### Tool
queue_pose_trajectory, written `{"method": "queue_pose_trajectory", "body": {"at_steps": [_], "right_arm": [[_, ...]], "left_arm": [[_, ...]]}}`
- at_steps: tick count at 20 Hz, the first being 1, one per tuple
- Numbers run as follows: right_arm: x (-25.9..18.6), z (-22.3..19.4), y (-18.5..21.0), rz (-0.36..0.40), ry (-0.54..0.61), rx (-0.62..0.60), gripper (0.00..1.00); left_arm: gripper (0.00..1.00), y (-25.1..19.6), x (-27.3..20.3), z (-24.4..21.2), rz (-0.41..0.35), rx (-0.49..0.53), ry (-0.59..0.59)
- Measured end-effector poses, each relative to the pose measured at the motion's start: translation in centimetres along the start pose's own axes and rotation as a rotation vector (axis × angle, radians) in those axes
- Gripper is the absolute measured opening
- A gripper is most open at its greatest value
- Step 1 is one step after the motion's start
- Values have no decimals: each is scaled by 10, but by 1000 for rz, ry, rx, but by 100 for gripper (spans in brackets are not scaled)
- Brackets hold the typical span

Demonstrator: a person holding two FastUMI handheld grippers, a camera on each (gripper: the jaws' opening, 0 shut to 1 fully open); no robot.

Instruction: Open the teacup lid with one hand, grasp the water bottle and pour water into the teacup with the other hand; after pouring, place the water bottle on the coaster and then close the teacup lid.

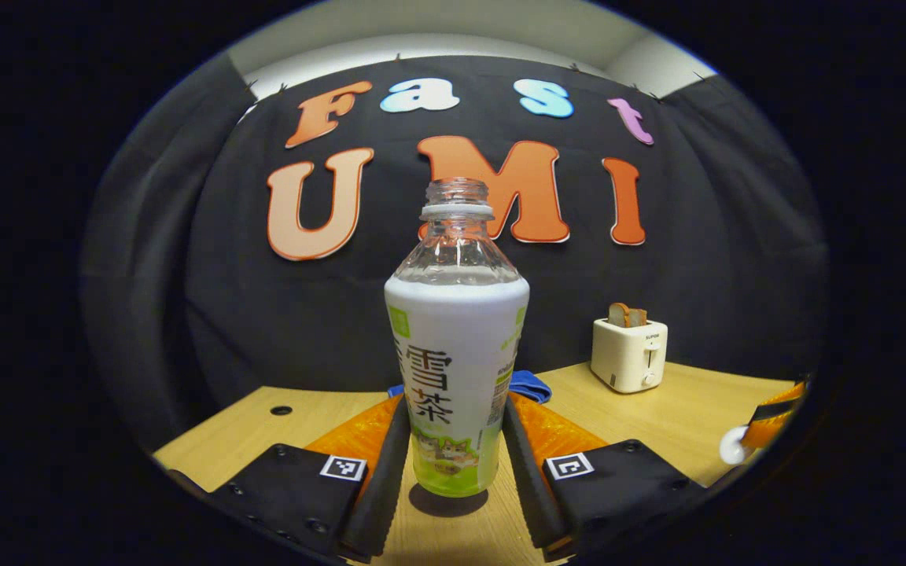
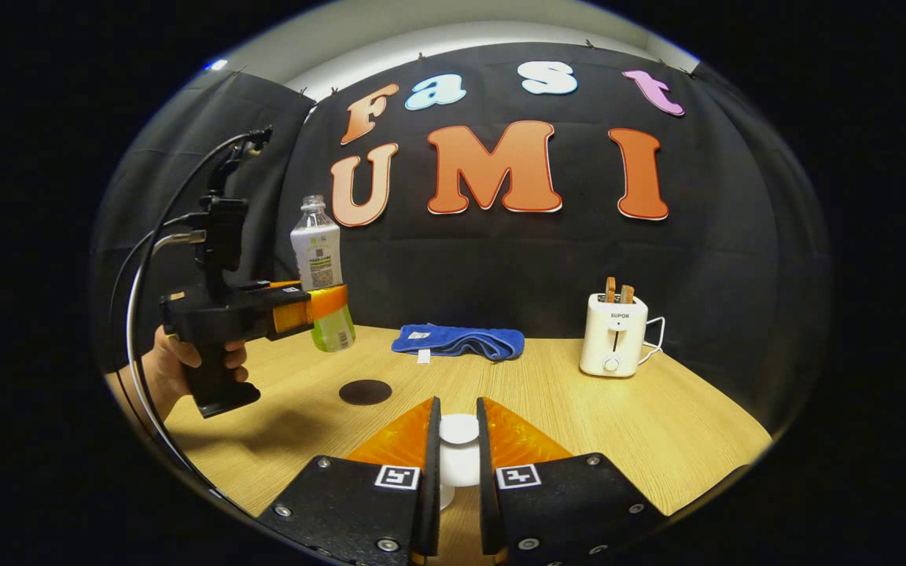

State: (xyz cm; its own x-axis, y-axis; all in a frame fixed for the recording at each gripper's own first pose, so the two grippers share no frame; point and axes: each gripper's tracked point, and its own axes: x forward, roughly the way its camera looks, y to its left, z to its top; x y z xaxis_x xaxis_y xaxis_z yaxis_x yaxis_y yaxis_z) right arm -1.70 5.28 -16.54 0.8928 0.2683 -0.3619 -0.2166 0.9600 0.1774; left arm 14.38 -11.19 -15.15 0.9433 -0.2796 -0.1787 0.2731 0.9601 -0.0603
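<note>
The wooden table (image 2: 618, 424) carries everything, and the white toaster (image 2: 615, 334) at its back right serves as the fixed mark. Well left of the toaster, the left gripper (image 2: 327, 308) has its orange fingers closed on the uncapped water bottle (image 1: 457, 377); a shadow under the base suggests the bottle hangs just clear of the tabletop, so the grasp looks made and pouring has not begun. A folded blue towel (image 2: 457, 342) lies between bottle and toaster. The dark round coaster (image 2: 365, 391) sits empty, left of the toaster and nearer the camera. Nearest, the right gripper (image 2: 458, 460) pinches the white teacup lid (image 2: 459, 429) between nearly closed fingers; whether the lid is lifted off, I cannot tell. Pouring, placing on the coaster and closing remain.
</note>
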Motion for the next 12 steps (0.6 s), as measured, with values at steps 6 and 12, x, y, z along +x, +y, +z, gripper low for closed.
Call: {"method": "queue_pose_trajectory", "body": {"at_steps": [6,12], "right_arm": [[8,3,2,0,-6,7,21],[11,2,1,0,-3,11,21]], "left_arm": [[69,12,31,-52,-1,-125,102],[69,11,53,-92,13,-106,189]]}}
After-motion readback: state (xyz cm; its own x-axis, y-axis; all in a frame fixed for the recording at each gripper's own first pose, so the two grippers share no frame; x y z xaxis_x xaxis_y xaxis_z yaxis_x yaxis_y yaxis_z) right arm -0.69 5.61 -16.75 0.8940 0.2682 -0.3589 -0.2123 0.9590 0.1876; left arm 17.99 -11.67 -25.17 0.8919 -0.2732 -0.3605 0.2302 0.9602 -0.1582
